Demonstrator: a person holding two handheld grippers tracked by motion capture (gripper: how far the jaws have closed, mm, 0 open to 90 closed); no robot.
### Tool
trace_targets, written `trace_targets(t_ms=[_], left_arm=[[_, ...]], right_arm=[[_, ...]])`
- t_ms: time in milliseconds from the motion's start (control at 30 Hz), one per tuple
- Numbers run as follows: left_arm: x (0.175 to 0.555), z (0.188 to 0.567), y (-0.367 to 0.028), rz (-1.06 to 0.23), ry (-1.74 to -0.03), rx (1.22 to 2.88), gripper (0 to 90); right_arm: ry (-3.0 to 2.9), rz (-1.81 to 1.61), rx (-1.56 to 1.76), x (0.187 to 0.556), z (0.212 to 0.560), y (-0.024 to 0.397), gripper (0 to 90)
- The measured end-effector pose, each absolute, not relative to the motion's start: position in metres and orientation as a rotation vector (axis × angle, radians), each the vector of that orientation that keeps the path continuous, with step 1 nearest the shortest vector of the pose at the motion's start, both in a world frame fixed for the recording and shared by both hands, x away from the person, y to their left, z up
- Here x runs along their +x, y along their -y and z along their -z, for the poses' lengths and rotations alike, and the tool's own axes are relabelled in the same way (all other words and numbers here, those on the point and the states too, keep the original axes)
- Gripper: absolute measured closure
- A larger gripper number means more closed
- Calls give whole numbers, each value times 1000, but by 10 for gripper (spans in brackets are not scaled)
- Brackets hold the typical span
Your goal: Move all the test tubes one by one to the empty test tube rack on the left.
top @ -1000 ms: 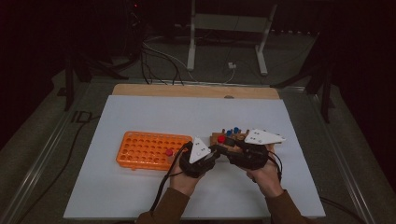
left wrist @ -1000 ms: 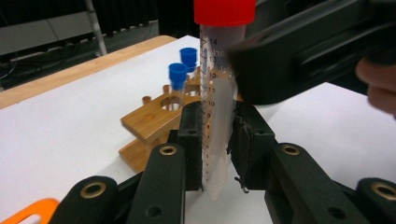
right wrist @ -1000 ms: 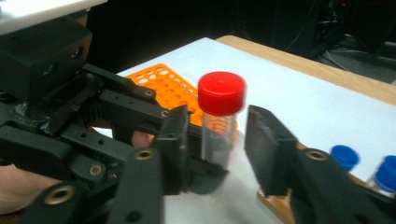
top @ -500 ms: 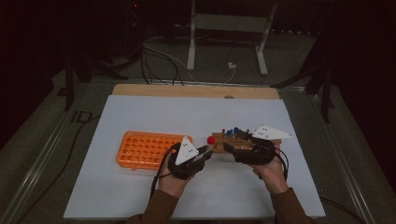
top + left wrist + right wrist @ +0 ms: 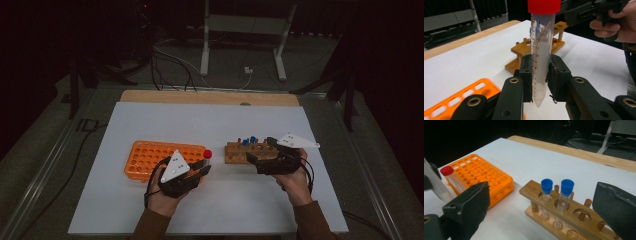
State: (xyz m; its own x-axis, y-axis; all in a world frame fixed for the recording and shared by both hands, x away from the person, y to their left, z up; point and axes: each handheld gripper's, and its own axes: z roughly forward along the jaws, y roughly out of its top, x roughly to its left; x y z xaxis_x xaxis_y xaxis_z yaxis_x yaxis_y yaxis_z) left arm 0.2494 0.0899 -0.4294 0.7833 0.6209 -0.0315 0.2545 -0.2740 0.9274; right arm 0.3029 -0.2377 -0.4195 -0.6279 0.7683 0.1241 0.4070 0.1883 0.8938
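holding a clear plastic tube with a red screw cap [image 5: 541, 52] tight in the left claw [image 5: 541, 82], pads pressing on both sides of its lower half. standing nearly straight up between the pads, red cap on top, pointed tip hanging down just past them. seen from the high view, sitting at the right end of the flat orange plastic rack full of round holes [image 5: 150, 156], cap [image 5: 207, 154] poking out just past the rack's edge, above the white bench [image 5: 200, 120].

right claw [image 5: 541, 202] let go and spread wide, having just been opening, with nothing pinched between its pads. resting beside the brown wooden tube stand [image 5: 564, 220], where two small glass tubes with blue caps [image 5: 557, 188] are standing upright in their holes.

what matters most for the coming move: orange rack lying right by the left claw, under it and off to its side, so the left hand [image 5: 165, 200] being far nearer to it than the right hand [image 5: 295, 180]. tube's long line already pointing up and down, matching the rack holes, so probably needing only a slide over an open hole and a straight drop. wooden stand staying well apart on the other side.

reading black number marks up the side of the tube: 14 near the cap, then 12, 11, 10 going down. smaller marks lower down too tiny to read. no brand name showing.
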Motion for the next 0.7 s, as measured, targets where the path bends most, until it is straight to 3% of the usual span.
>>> trace_targets(t_ms=[700], left_arm=[[248, 436, -161, -471, -805, 1769, 751]], right_arm=[[-2110, -1430, 1097, 301, 417, 241, 0]])
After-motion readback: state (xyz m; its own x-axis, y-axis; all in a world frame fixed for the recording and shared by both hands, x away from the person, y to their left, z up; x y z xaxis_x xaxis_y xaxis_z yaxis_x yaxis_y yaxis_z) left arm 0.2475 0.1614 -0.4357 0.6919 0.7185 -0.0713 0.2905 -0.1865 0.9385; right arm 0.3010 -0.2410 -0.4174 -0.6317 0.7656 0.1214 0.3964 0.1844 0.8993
